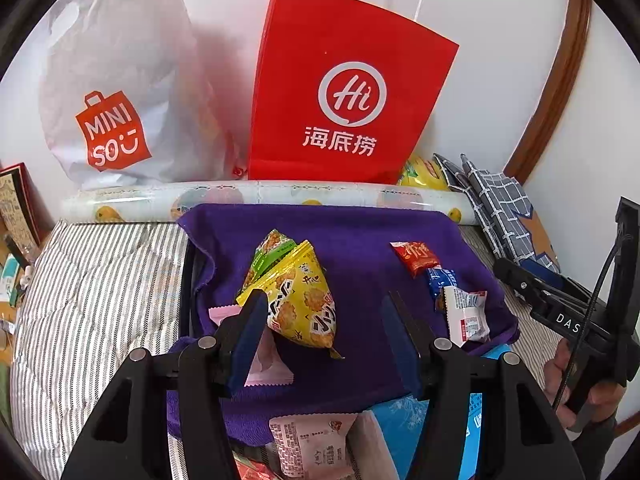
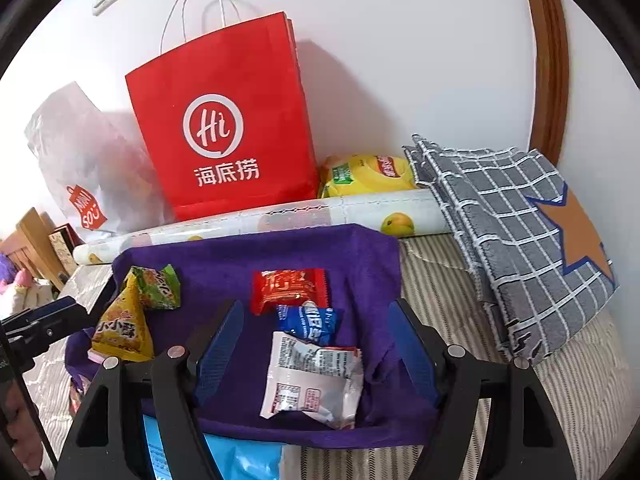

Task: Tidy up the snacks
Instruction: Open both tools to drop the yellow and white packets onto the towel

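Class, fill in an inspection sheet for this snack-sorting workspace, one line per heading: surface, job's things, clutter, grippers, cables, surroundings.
Surface: purple towel spread over a striped bedcover.
Job's things: yellow triangular snack leaning on a green triangular snack; red packet, blue packet and white packet close together in a row; pink packet under the left gripper's finger.
Clutter: fruit-print roll, checked cloth, yellow chip bag.
Grippers: left gripper open, by the yellow snack; right gripper open, either side of the white packet.
Cables: black cable on the right gripper's handle.
Surroundings: red paper bag, white Miniso bag, white wall.
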`<act>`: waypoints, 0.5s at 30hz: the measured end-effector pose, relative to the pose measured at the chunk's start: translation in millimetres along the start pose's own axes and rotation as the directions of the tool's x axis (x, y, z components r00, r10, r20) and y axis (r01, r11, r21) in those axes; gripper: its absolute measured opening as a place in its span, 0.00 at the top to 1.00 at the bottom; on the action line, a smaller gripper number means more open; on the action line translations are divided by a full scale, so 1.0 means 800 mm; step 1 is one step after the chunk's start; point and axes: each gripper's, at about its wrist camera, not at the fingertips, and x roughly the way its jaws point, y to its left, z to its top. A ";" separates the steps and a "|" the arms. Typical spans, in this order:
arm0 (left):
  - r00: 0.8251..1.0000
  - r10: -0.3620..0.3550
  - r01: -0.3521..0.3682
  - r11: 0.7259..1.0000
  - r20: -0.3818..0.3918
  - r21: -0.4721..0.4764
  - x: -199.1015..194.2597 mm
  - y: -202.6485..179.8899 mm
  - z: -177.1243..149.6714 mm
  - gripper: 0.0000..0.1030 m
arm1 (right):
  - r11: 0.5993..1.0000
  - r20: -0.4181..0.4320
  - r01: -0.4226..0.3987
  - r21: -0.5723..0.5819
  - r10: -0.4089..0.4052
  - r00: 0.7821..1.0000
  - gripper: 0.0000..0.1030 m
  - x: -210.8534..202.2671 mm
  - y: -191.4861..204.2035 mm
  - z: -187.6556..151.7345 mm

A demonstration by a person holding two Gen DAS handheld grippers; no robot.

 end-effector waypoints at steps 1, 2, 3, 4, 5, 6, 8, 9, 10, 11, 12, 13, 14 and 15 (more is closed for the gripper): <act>1.000 -0.002 0.002 1.000 0.000 -0.002 -0.001 0.001 0.000 0.43 | 1.000 -0.003 -0.007 -0.002 0.007 1.000 0.29 -0.002 0.001 0.000; 1.000 -0.002 0.002 1.000 0.000 -0.006 -0.001 0.002 0.000 0.43 | 1.000 -0.010 -0.017 -0.009 0.017 1.000 0.29 -0.002 0.002 0.000; 1.000 0.000 0.000 1.000 -0.003 -0.011 -0.001 0.003 0.000 0.43 | 0.999 -0.022 -0.026 -0.021 0.026 0.999 0.29 -0.003 0.005 0.000; 1.000 0.001 -0.001 1.000 -0.007 -0.012 -0.001 0.003 0.001 0.43 | 0.999 -0.033 -0.020 -0.029 0.019 0.999 0.29 -0.003 0.007 0.000; 1.000 0.000 0.000 1.000 -0.011 -0.013 0.000 0.003 0.001 0.43 | 1.000 -0.039 -0.008 -0.029 0.007 0.999 0.29 -0.003 0.008 0.001; 1.000 -0.005 0.004 1.000 -0.013 -0.014 -0.001 0.003 0.001 0.43 | 1.000 -0.049 0.007 -0.025 -0.008 0.999 0.28 -0.005 0.008 0.001; 1.000 -0.006 0.006 1.000 -0.015 -0.013 -0.002 0.002 0.002 0.43 | 1.000 -0.059 0.020 -0.019 -0.021 0.998 0.28 -0.011 0.007 0.001; 1.000 -0.005 0.004 1.000 -0.016 -0.010 -0.003 0.001 0.002 0.43 | 0.999 -0.064 0.040 -0.012 -0.041 0.997 0.27 -0.017 0.006 0.001; 1.000 -0.003 0.003 1.000 -0.018 -0.007 -0.004 0.000 0.002 0.43 | 0.998 -0.068 0.066 -0.006 -0.067 0.995 0.26 -0.024 0.006 0.000; 1.000 -0.003 0.003 1.000 -0.018 -0.004 -0.005 -0.001 0.002 0.43 | 0.996 -0.071 0.088 -0.004 -0.088 0.994 0.21 -0.030 0.005 -0.001; 1.000 -0.006 0.006 1.000 -0.017 -0.003 -0.006 -0.002 0.003 0.43 | 0.993 -0.077 0.116 -0.003 -0.116 0.990 0.15 -0.038 0.005 -0.003; 1.000 -0.010 0.010 1.000 -0.017 0.000 -0.008 -0.003 0.003 0.43 | 0.990 -0.081 0.140 -0.004 -0.140 0.987 0.14 -0.047 0.005 -0.005; 1.000 -0.010 0.010 1.000 -0.016 0.003 -0.010 -0.005 0.003 0.43 | 0.987 -0.080 0.164 -0.003 -0.163 0.983 0.14 -0.056 0.005 -0.009; 1.000 -0.007 0.007 1.000 -0.013 0.008 -0.012 -0.007 0.004 0.43 | 0.981 -0.078 0.193 0.003 -0.193 0.978 0.13 -0.065 0.005 -0.014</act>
